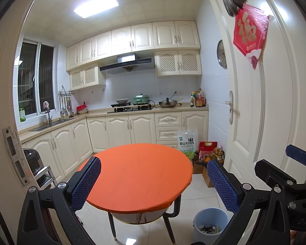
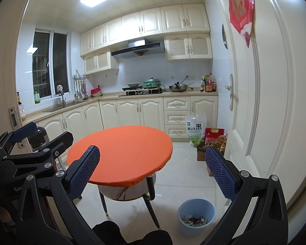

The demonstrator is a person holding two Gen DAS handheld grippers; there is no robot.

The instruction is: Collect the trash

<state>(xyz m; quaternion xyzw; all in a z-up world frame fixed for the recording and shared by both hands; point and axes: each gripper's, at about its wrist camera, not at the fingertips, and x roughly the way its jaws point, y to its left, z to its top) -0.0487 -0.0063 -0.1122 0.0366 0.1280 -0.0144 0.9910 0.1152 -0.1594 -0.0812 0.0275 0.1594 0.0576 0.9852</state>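
A round table with an orange cover (image 1: 140, 175) stands in the kitchen; it also shows in the right wrist view (image 2: 122, 153). A light blue trash bin (image 1: 210, 224) with several scraps inside sits on the floor right of the table, also in the right wrist view (image 2: 195, 216). My left gripper (image 1: 153, 183) is open and empty, held back from the table. My right gripper (image 2: 153, 173) is open and empty. The right gripper shows at the right edge of the left wrist view (image 1: 285, 175); the left gripper shows at the left of the right wrist view (image 2: 32, 143).
Cream cabinets and a counter (image 1: 132, 110) with stove, pans and bottles run along the back and left. A rice bag (image 1: 186, 143) and boxes sit on the floor by the white door (image 1: 265, 102). A door frame (image 1: 8, 122) is at left.
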